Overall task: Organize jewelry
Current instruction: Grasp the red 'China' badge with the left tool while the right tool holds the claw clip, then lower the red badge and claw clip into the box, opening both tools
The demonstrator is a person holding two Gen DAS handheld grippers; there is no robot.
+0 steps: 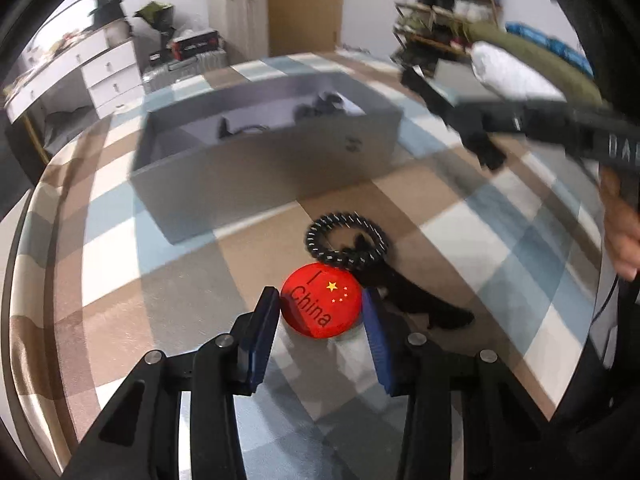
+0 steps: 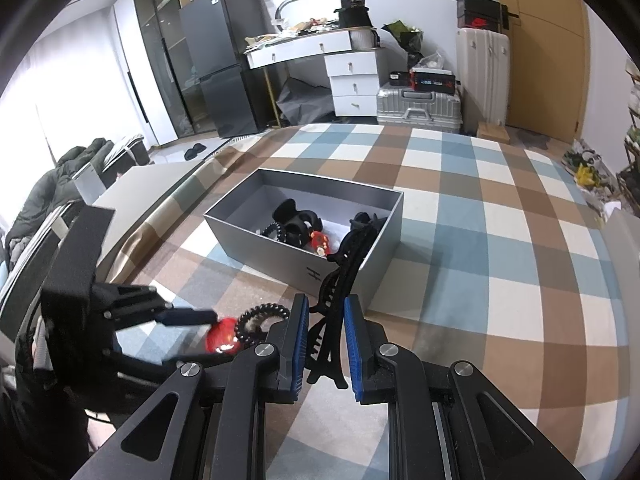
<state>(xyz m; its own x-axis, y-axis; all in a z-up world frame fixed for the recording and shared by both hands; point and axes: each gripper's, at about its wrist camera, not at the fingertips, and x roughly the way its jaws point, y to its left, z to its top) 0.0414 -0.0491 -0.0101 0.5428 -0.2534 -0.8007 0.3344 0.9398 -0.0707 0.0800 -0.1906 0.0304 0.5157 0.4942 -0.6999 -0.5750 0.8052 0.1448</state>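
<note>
A red badge (image 1: 320,306) is flanked by the left gripper (image 1: 320,312) narrowing jaws, while a black hair clip (image 2: 332,308) is clamped by the right gripper (image 2: 326,344) near the grey box (image 2: 280,246).

Open checked bedcover (image 2: 500,240) is seen right of the grey box (image 2: 280,248). Box mouth is unobstructed from above; its walls stand in the way sideways. Black coiled band (image 1: 346,240) lies between badge (image 1: 320,306) and box.

A white desk (image 2: 320,46) with drawers (image 2: 354,80) stands against the white wall, a dark fridge (image 2: 216,60) left of it, suitcases (image 2: 420,106) and a wooden door (image 2: 548,48) right.
</note>
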